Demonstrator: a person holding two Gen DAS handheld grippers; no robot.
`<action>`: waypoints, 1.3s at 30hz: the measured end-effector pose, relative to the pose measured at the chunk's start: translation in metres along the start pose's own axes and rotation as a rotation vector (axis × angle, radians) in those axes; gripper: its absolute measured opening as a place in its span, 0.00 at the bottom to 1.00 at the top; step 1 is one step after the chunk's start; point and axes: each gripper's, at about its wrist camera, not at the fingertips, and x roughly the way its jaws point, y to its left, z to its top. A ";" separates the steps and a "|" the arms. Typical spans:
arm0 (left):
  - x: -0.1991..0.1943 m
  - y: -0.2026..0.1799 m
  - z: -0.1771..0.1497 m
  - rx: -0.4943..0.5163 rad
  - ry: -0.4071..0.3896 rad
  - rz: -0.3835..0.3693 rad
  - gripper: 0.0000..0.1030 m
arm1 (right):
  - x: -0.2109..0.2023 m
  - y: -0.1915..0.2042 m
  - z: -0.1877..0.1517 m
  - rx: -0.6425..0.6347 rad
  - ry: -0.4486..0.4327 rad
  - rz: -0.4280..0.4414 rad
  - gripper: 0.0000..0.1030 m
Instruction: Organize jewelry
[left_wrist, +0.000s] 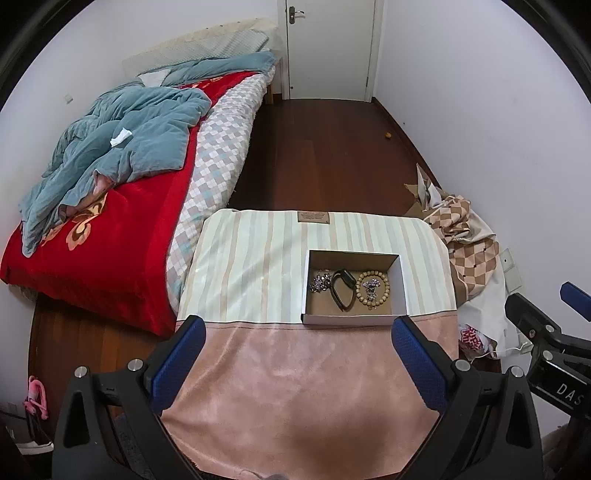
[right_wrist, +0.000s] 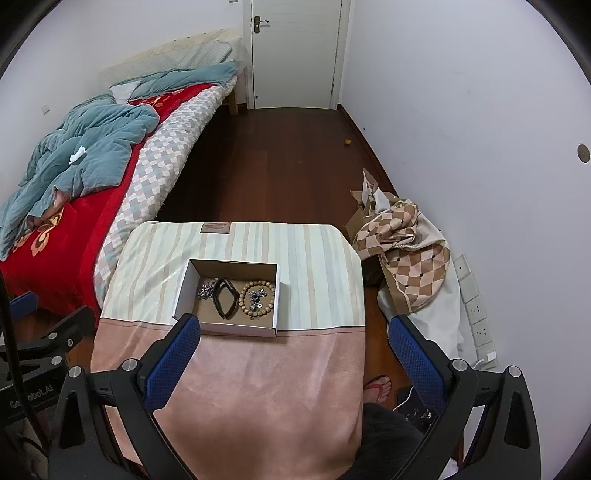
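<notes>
Two claws: left claw (left_wrist: 297, 363) and right claw (right_wrist: 293, 363) spread wide, empty, above tabletop (right_wrist: 258, 387).
Shallow white cardboard box (right_wrist: 226, 329): wooden bead bracelet (right_wrist: 258, 300), black band (right_wrist: 224, 297), sparkly pieces.

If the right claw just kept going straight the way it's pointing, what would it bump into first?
Probably the cloth-covered table, about where the pink band meets the stripes, right beside the open white box of jewelry. The right claw is open and empty, with nothing between it and the cloth. Depth is hard to judge here.
</notes>
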 end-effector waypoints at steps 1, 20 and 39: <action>0.000 0.001 0.000 -0.002 0.000 -0.001 1.00 | 0.000 0.000 0.000 -0.002 0.001 0.001 1.00; -0.013 0.003 -0.005 -0.014 -0.033 0.021 1.00 | -0.010 0.003 -0.004 -0.012 0.004 0.023 1.00; -0.019 0.000 -0.006 -0.007 -0.042 0.022 1.00 | -0.015 0.001 -0.004 -0.006 0.001 0.029 1.00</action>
